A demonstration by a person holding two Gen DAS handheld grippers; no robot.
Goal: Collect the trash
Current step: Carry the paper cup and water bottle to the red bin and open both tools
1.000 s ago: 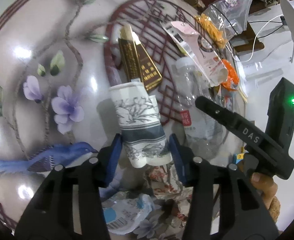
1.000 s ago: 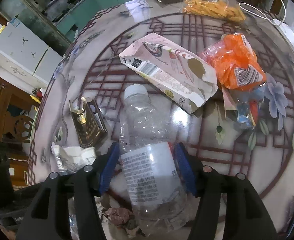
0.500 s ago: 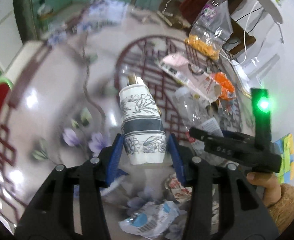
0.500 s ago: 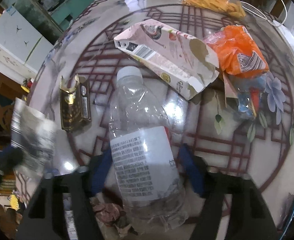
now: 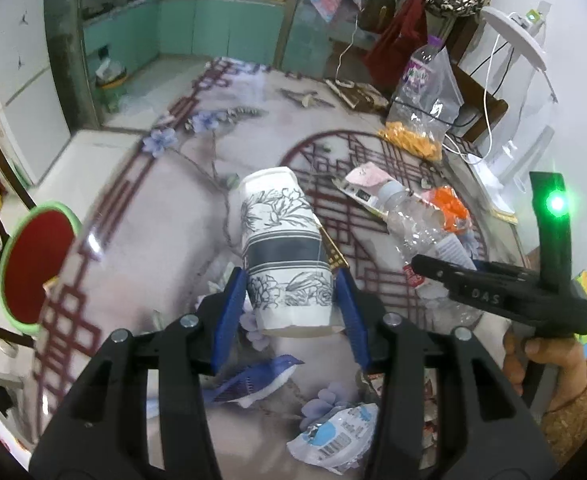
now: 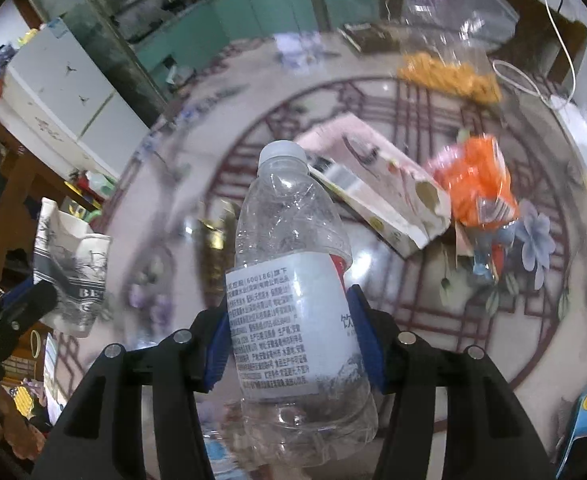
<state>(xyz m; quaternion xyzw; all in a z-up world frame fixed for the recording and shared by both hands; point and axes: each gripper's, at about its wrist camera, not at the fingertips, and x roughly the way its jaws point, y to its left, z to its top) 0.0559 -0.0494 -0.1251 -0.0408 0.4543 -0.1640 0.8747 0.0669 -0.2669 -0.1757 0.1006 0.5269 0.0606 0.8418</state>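
Note:
A crumpled paper cup [image 5: 281,232] with a grey flower print hangs above the table, and my left gripper [image 5: 289,280] is shut on its lower part. The cup [image 6: 69,268] also shows at the left of the right wrist view. A clear plastic bottle [image 6: 289,240] with a white label and cap sits between the blue pads of my right gripper [image 6: 289,320]. The jaws are closing and the pads press on the label. In the left wrist view the right gripper [image 5: 493,292] is at the right, held by a hand.
On the flowered round table [image 5: 165,208] lie a pink carton [image 6: 373,184], an orange wrapper [image 6: 477,184], a gold-brown box [image 6: 213,236], a crumpled white and blue wrapper [image 5: 333,436] and a clear bag of yellow snacks [image 5: 421,112]. A red chair seat [image 5: 37,260] stands at the left.
Both grippers have risen and tilted up, so the room beyond the table shows. The cup has left the table. The bottle has lifted with the right gripper, whose jaws narrowed on it.

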